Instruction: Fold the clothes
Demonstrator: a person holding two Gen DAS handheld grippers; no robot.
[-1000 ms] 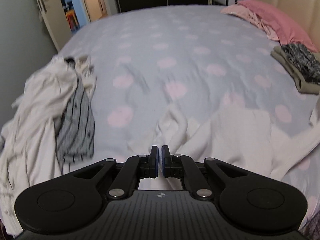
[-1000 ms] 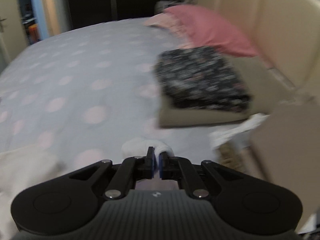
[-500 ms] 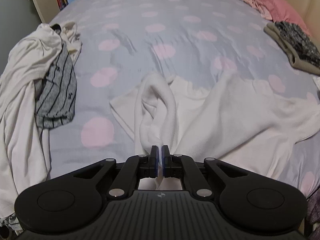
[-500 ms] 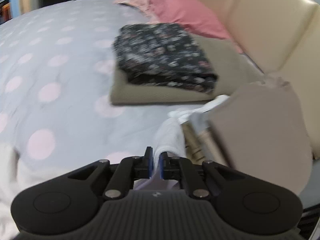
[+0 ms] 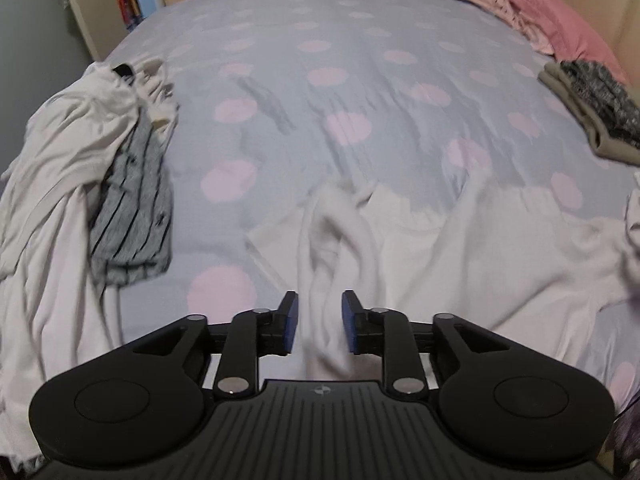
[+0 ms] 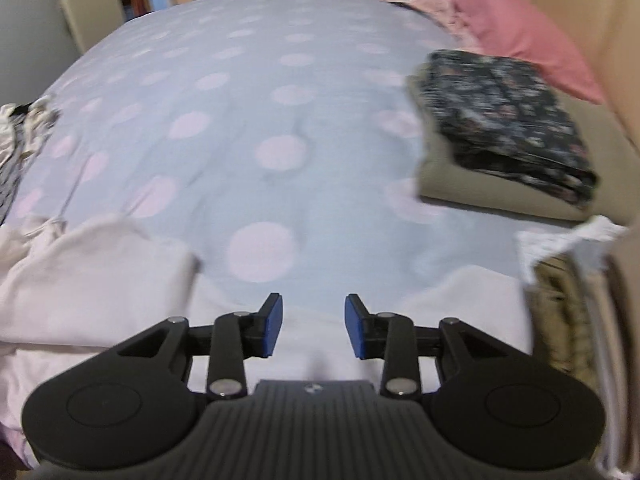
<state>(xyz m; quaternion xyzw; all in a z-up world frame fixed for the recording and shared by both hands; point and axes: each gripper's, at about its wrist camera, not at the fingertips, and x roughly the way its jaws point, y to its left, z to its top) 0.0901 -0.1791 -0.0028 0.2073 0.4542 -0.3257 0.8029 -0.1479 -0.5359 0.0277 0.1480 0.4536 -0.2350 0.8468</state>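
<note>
One bed point(image 5: 360, 92), its grey cover dotted pink, fills the dim room. A rumpled white garment point(image 5: 440, 248) lies across its near edge. Left gripper point(image 5: 319, 322) and right gripper point(image 6: 313, 326) have just opened, gripping nothing.

white garment point(image 5: 420, 248), rumpled, spread on bed point(image 5: 320, 60)
</note>
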